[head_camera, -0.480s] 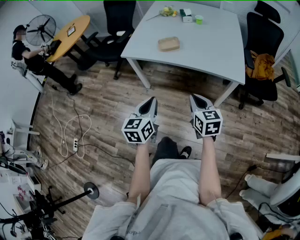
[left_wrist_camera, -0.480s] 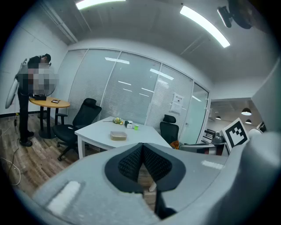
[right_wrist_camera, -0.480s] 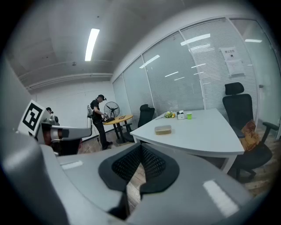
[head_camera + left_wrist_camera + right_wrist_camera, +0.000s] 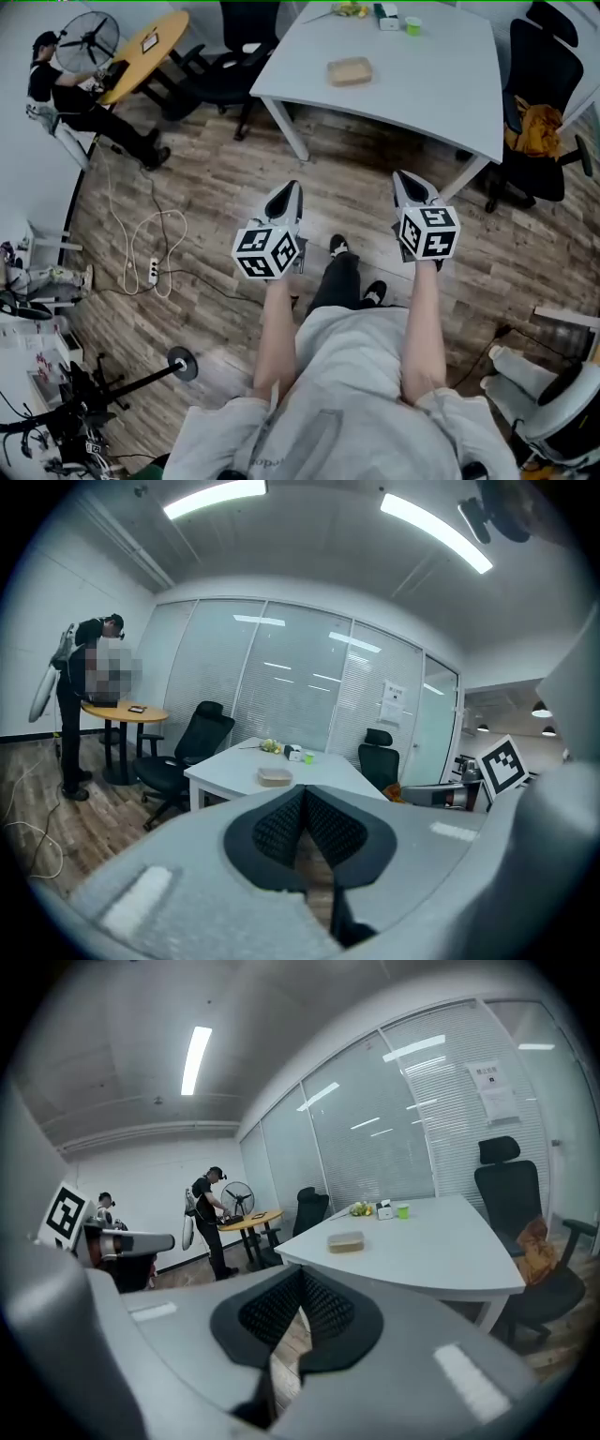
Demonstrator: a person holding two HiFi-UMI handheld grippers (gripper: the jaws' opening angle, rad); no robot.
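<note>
Both grippers hang in mid-air above the wooden floor, a short way in front of a white table (image 4: 441, 94). My left gripper (image 4: 289, 193) is shut with nothing between its pads (image 4: 281, 829). My right gripper (image 4: 410, 184) is also shut and holds nothing. Each points toward the table (image 4: 234, 769) (image 4: 441, 1260). On the table lies a flat tan box (image 4: 350, 71) (image 4: 276, 776) (image 4: 346, 1239). At its far end stand a green cup (image 4: 412, 25), a small white box (image 4: 389, 17) and a yellow-green bunch (image 4: 349, 9). Neither gripper touches anything.
Black office chairs (image 4: 230, 56) stand left of the table; another (image 4: 544, 84) with an orange cloth (image 4: 531, 131) stands at its right. A person (image 4: 70, 98) stands at a round wooden table (image 4: 141, 52) beside a fan (image 4: 89, 37). A white cable and power strip (image 4: 150, 272) lie on the floor.
The two grippers have drifted slightly apart and stay shut. The person holding them has shifted a foot forward, and the table sits a little higher in the head view.
</note>
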